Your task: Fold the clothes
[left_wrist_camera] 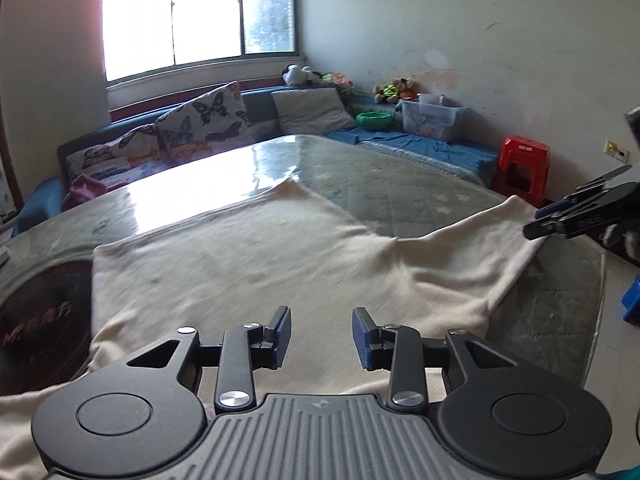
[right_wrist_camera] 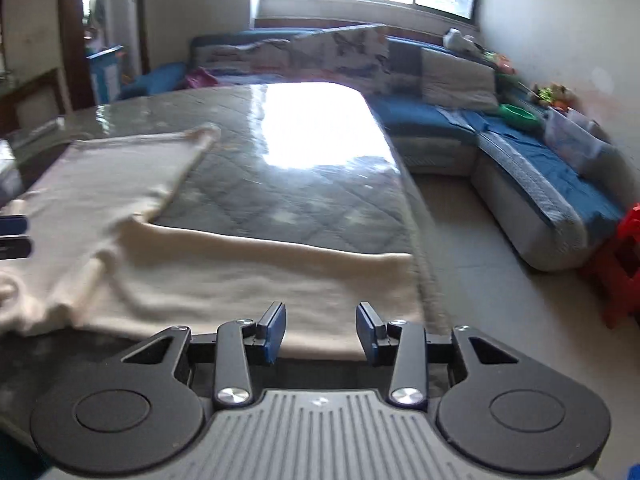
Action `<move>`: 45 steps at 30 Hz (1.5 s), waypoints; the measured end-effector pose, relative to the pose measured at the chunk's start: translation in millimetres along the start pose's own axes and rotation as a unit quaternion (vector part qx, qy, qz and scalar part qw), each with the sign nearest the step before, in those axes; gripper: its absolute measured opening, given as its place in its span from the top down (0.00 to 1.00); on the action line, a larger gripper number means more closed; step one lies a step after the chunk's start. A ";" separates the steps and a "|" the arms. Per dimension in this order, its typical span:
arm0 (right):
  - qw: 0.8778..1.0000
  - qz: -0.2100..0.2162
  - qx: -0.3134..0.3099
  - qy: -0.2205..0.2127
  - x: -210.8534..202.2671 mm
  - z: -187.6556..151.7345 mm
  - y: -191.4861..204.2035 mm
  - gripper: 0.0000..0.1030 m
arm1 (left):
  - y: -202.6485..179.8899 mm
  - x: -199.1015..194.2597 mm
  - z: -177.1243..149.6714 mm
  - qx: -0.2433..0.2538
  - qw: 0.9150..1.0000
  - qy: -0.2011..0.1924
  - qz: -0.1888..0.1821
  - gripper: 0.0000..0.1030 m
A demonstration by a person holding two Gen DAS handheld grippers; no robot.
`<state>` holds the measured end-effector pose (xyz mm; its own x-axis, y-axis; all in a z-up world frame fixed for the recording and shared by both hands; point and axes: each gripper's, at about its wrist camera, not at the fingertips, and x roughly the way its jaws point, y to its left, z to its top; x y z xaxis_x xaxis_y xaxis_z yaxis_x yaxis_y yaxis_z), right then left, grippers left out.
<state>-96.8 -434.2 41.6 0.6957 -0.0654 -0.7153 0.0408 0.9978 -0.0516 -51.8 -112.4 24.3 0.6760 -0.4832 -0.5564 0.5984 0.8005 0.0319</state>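
A cream knit garment point(left_wrist_camera: 248, 264) lies spread flat on the quilted, plastic-covered table point(left_wrist_camera: 400, 188). One sleeve runs out to the right toward the table edge. My left gripper point(left_wrist_camera: 321, 334) is open and empty, low over the garment's near hem. My right gripper point(right_wrist_camera: 321, 330) is open and empty over the sleeve's near edge point(right_wrist_camera: 280, 280), and it also shows at the right of the left wrist view point(left_wrist_camera: 538, 226), by the sleeve end. The garment body point(right_wrist_camera: 108, 184) lies to the left in the right wrist view. The left gripper's fingertips point(right_wrist_camera: 14, 236) show at that view's left edge.
A blue sofa point(left_wrist_camera: 420, 140) with butterfly cushions point(left_wrist_camera: 192, 128), toys and a clear plastic bin point(left_wrist_camera: 432, 118) wraps the far sides of the table. A red stool point(left_wrist_camera: 522, 168) stands by the right wall. A dark round mat point(left_wrist_camera: 44, 320) lies at the table's near left.
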 end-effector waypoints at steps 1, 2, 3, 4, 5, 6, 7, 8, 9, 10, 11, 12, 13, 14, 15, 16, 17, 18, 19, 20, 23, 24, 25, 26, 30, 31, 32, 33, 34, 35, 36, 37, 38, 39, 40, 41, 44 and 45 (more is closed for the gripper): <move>1.000 -0.003 0.006 0.002 5.9 1.3 -4.6 0.62 | -4.2 2.6 0.6 0.002 1.000 0.001 -0.007 0.64; 1.000 -0.006 0.012 0.004 11.8 2.6 -9.3 0.61 | -8.5 5.4 0.3 0.004 1.000 0.004 -0.016 0.64; 1.000 -0.009 0.016 0.004 17.1 4.3 -13.2 0.61 | -12.9 8.2 0.0 0.006 1.000 0.007 -0.024 0.64; 1.000 -0.012 0.018 0.001 20.9 7.1 -15.5 0.61 | -17.2 10.4 -1.1 0.010 0.999 0.010 -0.032 0.64; 1.000 -0.015 0.017 -0.001 24.5 9.8 -16.8 0.61 | -21.6 11.6 -2.9 0.014 0.999 0.012 -0.040 0.64; 1.000 -0.019 0.010 -0.004 27.6 12.2 -15.9 0.61 | -26.3 12.5 -5.0 0.019 0.999 0.015 -0.047 0.64; 1.000 -0.023 0.004 -0.007 30.9 14.8 -15.5 0.61 | -30.4 13.1 -7.2 0.024 0.998 0.018 -0.054 0.64; 1.000 -0.028 -0.005 -0.011 35.1 18.1 -14.3 0.61 | -34.3 13.5 -9.4 0.029 0.998 0.022 -0.059 0.64; 0.999 -0.037 -0.017 -0.016 40.9 22.8 -11.9 0.61 | -38.1 13.9 -11.6 0.033 0.997 0.025 -0.064 0.64; 0.999 -0.042 -0.024 -0.019 45.7 26.9 -11.3 0.61 | -40.8 13.5 -13.3 0.038 0.997 0.026 -0.067 0.64; 0.998 -0.046 -0.029 -0.021 49.5 29.4 -10.5 0.61 | -42.9 12.7 -14.9 0.043 0.996 0.026 -0.069 0.64; 0.998 -0.050 -0.032 -0.024 53.5 31.8 -10.2 0.60 | -45.1 11.8 -16.4 0.048 0.996 0.026 -0.071 0.64; 0.998 -0.052 -0.034 -0.028 57.8 34.1 -10.9 0.60 | -46.2 10.7 -16.8 0.052 0.996 0.026 -0.074 0.64; 0.998 -0.051 -0.033 -0.031 61.0 35.4 -11.9 0.60 | -46.5 9.9 -16.6 0.053 0.995 0.027 -0.078 0.64; 0.998 -0.051 -0.033 -0.032 63.3 37.1 -13.2 0.60 | -46.4 9.3 -16.4 0.055 0.995 0.028 -0.082 0.64; 0.998 -0.052 -0.034 -0.032 65.5 38.7 -13.9 0.59 | -46.8 8.8 -15.8 0.059 0.994 0.028 -0.085 0.64; 0.997 -0.055 -0.038 -0.033 67.3 40.4 -13.5 0.56 | -47.5 8.2 -15.2 0.063 0.994 0.027 -0.088 0.64; 0.997 -0.058 -0.043 -0.033 69.1 42.2 -12.9 0.56 | -48.6 8.2 -14.0 0.068 0.993 0.025 -0.092 0.64; 0.997 -0.058 -0.049 -0.033 70.9 44.5 -12.0 0.56 | -49.7 8.2 -12.2 0.072 0.992 0.024 -0.096 0.64; 0.996 -0.059 -0.055 -0.033 72.8 46.9 -11.1 0.56 | -51.1 8.7 -10.6 0.076 0.992 0.023 -0.098 0.64; 0.996 -0.056 -0.056 -0.032 73.6 51.0 -10.7 0.56 | -54.6 7.7 -6.3 0.079 0.992 0.017 -0.101 0.64; 0.997 -0.053 -0.052 -0.033 71.2 50.8 -11.1 0.56 | -55.0 6.8 -4.9 0.078 0.992 0.014 -0.101 0.62; 0.997 -0.051 -0.049 -0.036 67.9 50.3 -11.5 0.56 | -55.8 6.8 -3.5 0.080 0.991 0.012 -0.103 0.62; 0.997 -0.050 -0.047 -0.041 62.2 48.7 -11.5 0.56 | -56.8 7.2 -2.1 0.081 0.991 0.009 -0.104 0.62; 0.997 -0.037 -0.038 -0.056 37.0 38.2 -10.6 0.56 | -62.3 12.1 2.2 0.087 0.990 0.005 -0.113 0.61; 0.997 -0.032 -0.037 -0.058 31.4 34.8 -9.9 0.56 | -63.6 14.3 2.4 0.086 0.989 0.005 -0.117 0.61; 0.997 -0.025 -0.037 -0.056 28.1 30.8 -9.1 0.56 | -65.0 16.8 2.0 0.085 0.989 0.007 -0.123 0.61; 0.998 -0.019 -0.039 -0.053 25.8 27.0 -8.3 0.56 | -66.7 19.5 1.5 0.083 0.988 0.010 -0.129 0.61; 0.998 -0.018 -0.042 -0.047 26.1 23.4 -7.5 0.56 | -68.4 22.3 0.6 0.082 0.987 0.015 -0.134 0.61; 0.998 -0.018 -0.045 -0.042 26.9 20.0 -7.1 0.56 | -70.1 25.3 -0.6 0.082 0.987 0.020 -0.138 0.61; 0.998 -0.021 -0.046 -0.037 29.0 17.4 -7.5 0.56 | -71.7 27.7 -1.6 0.082 0.986 0.024 -0.140 0.61; 0.998 -0.024 -0.045 -0.034 31.1 15.7 -9.2 0.56 | -72.9 29.1 -2.4 0.083 0.986 0.026 -0.142 0.61; 0.998 -0.026 -0.036 -0.032 33.6 13.8 -13.7 0.56 | -73.8 30.0 -3.0 0.082 0.985 0.028 -0.146 0.60; 0.999 -0.028 -0.025 -0.031 33.5 14.4 -17.7 0.56 | -74.4 30.1 -3.2 0.082 0.985 0.029 -0.149 0.58; 0.999 -0.034 -0.014 -0.029 33.3 15.6 -20.6 0.56 | -74.9 30.0 -3.3 0.081 0.985 0.028 -0.150 0.57; 0.999 -0.041 -0.011 -0.029 32.6 16.6 -22.0 0.56 | -74.9 29.7 -3.2 0.078 0.985 0.029 -0.152 0.57; 0.998 -0.037 -0.011 -0.039 26.5 19.7 -22.9 0.56 | -73.1 28.9 -1.9 0.067 0.985 0.030 -0.156 0.57; 0.999 -0.032 -0.013 -0.041 25.4 20.6 -21.5 0.56 | -72.6 28.3 -1.5 0.065 0.985 0.029 -0.156 0.57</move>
<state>-65.2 -457.2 39.0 0.7481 -0.1281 -0.6511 0.0697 0.9909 -0.1149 -76.8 -183.6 5.0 0.4279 -0.6741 -0.6021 0.8252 0.5631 -0.0440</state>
